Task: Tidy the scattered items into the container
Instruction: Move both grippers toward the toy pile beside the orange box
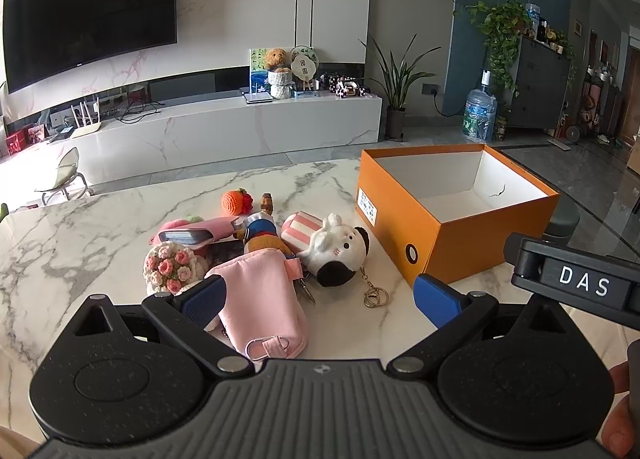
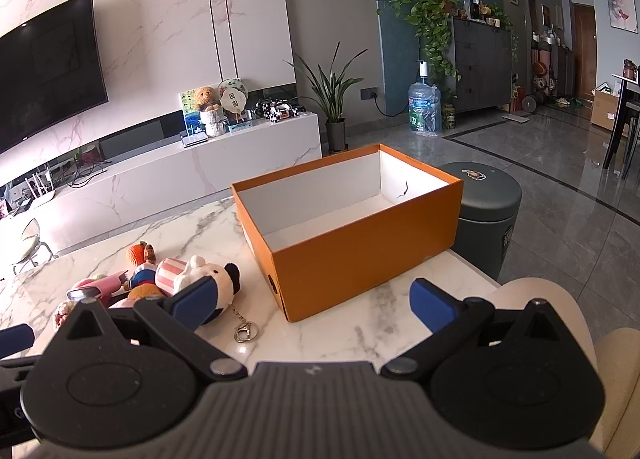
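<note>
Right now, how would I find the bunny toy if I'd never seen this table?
Find the orange box on the marble table. Just left of it is a heap of small toys, and the bunny lies at the heap's box-side edge. It is the only white plush with black patches, and a metal keychain trails from it.

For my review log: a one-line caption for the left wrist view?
Open left gripper hovers over a pink pouch beside an empty orange box.
</note>
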{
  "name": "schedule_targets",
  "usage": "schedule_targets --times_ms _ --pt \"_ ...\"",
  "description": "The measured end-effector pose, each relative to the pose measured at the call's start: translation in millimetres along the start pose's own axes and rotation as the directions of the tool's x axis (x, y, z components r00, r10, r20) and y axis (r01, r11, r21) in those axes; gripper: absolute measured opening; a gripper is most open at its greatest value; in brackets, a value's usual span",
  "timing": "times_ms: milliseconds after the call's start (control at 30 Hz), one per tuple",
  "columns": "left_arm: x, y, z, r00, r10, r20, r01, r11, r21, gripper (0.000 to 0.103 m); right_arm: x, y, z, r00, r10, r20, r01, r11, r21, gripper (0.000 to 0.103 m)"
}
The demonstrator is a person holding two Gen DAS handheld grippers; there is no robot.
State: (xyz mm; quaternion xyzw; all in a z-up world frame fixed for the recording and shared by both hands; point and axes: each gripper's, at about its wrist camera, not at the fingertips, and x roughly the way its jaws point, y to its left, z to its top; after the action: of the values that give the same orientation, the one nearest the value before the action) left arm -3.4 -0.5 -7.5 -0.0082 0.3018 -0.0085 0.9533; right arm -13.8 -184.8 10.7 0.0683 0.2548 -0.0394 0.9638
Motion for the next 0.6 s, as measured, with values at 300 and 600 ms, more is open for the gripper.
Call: schedule_targets --times_ms 300,600 --pt "0.3 1.2 0.2 1.000 0.005 0.001 -0.005 1.000 0.001 0.103 2.2 2.9 0.7 1.000 0.002 -0.006 -0.002 1.000 -0.007 0.103" --pt "7.7 7.2 -0.8 1.000 -0.008 -0.007 0.008 1.000 0.007 0.103 9.8 7.4 0.5 1.000 0.023 -0.018 -0.023 1.000 -0.020 0.103"
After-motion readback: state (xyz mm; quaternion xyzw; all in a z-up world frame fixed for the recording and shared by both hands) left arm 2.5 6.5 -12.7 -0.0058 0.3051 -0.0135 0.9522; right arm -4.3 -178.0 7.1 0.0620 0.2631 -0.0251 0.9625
